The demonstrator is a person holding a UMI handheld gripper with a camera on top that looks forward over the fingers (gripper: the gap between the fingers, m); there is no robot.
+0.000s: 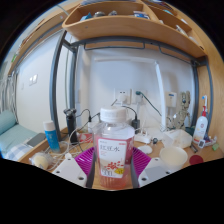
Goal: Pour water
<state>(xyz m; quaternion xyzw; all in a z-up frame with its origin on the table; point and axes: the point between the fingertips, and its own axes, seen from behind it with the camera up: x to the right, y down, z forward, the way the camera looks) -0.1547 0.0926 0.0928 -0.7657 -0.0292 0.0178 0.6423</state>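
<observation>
Clear plastic bottle point(113, 150) with a white screw cap and a white-and-orange printed label stands upright between the two fingers of the claw point(113, 168), filling most of the gap. The magenta pads point(84, 158) sit at either side of the bottle's lower body. Whether both pads actually press on it cannot be told from this view, so the grip state is unclear. Liquid level inside the bottle is not readable.

Everything else is placed from the bottle. It is over a cluttered tabletop point(150, 165). Left of the bottle, and further back, stands a small container with a blue cap point(51, 133). Further left, at the tabletop edge, lies a pale rounded item, too blurred to name. Right of the bottle sits a pale bowl-like dish point(173, 156). Beyond that dish, far right, stands a white bottle with a red top point(202, 125). Behind the bottle a white wall carries a socket point(124, 98) with dark cables point(148, 108) hanging from it. Above the bottle runs a wooden shelf point(120, 25) on dark metal posts point(62, 85); items on the shelf are too small to tell.
</observation>
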